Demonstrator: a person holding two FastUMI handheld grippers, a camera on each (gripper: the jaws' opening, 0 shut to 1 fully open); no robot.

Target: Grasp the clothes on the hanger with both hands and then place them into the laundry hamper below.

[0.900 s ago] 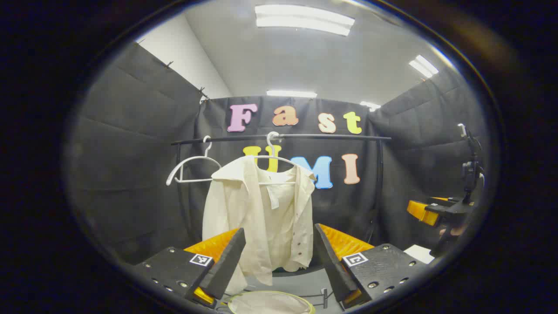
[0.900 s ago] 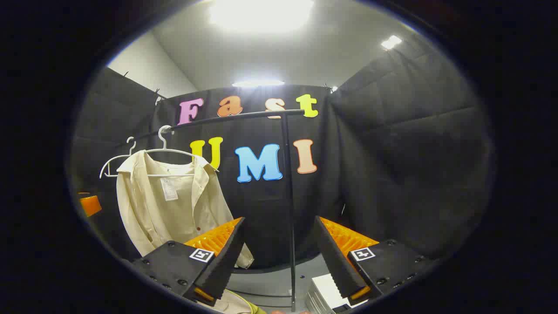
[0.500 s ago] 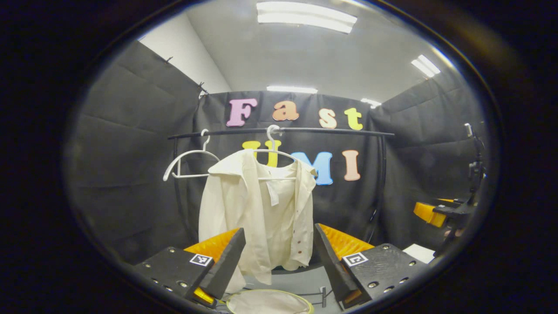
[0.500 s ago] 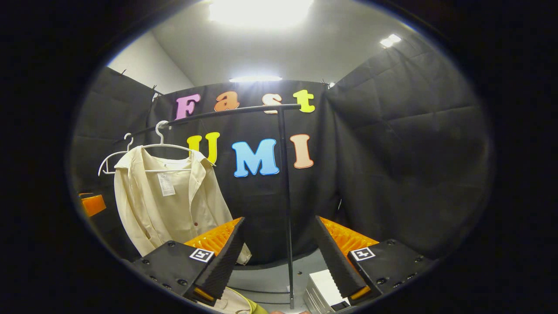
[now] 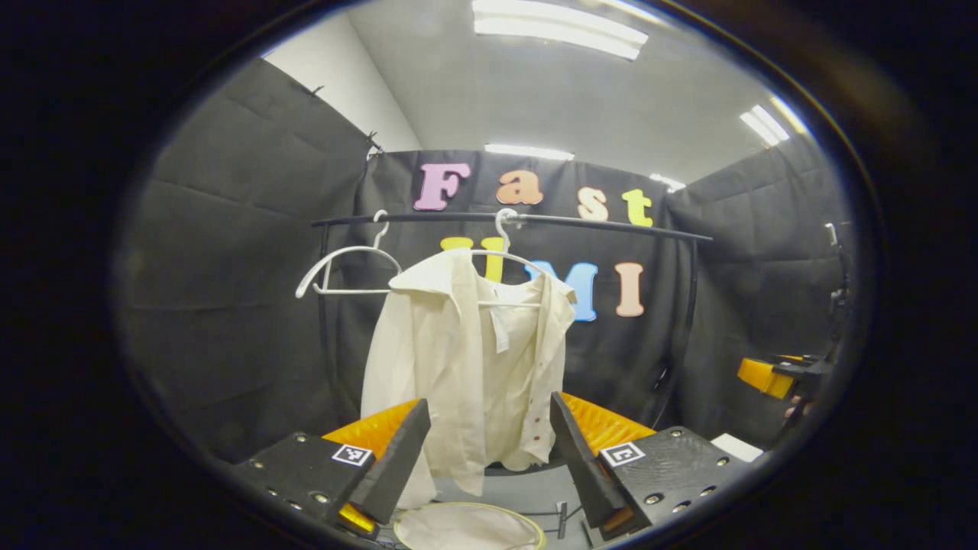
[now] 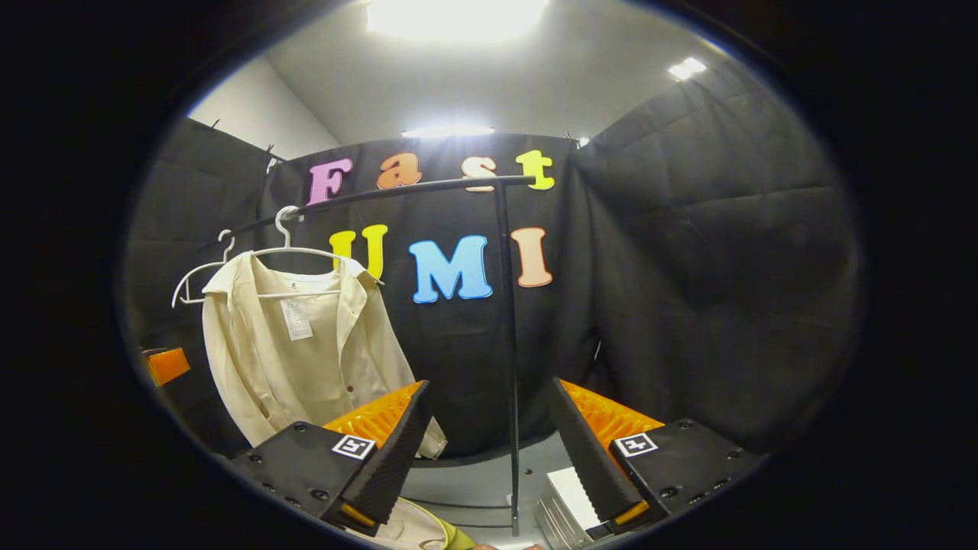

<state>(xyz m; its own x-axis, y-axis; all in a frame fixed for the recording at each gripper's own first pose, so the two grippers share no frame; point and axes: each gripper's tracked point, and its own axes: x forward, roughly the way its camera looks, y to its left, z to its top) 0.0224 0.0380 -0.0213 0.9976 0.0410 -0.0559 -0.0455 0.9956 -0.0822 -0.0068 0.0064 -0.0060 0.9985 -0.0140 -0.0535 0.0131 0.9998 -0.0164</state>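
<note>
**Mia:** What is closest in the left gripper view?

**Ben:** The left gripper (image 5: pixel 489 458), at the bottom middle. Its two fingers are far apart and hold nothing. Right under them, at the bottom edge, is the round rim of the laundry hamper (image 5: pixel 519 518).

**Mia:** And behind the fingers?

**Ben:** The cream shirt (image 5: pixel 474 359), in the middle of the frame. It hangs on a white hanger (image 5: pixel 500 237), and the gripper is not touching it. The hanger hooks on a black rail (image 5: pixel 596 224) across the upper middle. An empty white hanger (image 5: pixel 344 263) hangs beside it, to the left. At the far right edge the other gripper shows, small and partly cut off.

**Mia:** Now the right gripper view?

**Ben:** The right gripper (image 6: pixel 485 451) is at the bottom middle. Its fingers are wide apart too, with nothing between them. A white box (image 6: pixel 561 500) sits low between them, and a bit of the hamper's rim peeks out at the bottom. Farther back, a black pole (image 6: pixel 510 344) stands up the middle. The shirt (image 6: pixel 290 359) hangs at the left of the frame, well away from this gripper.
</note>
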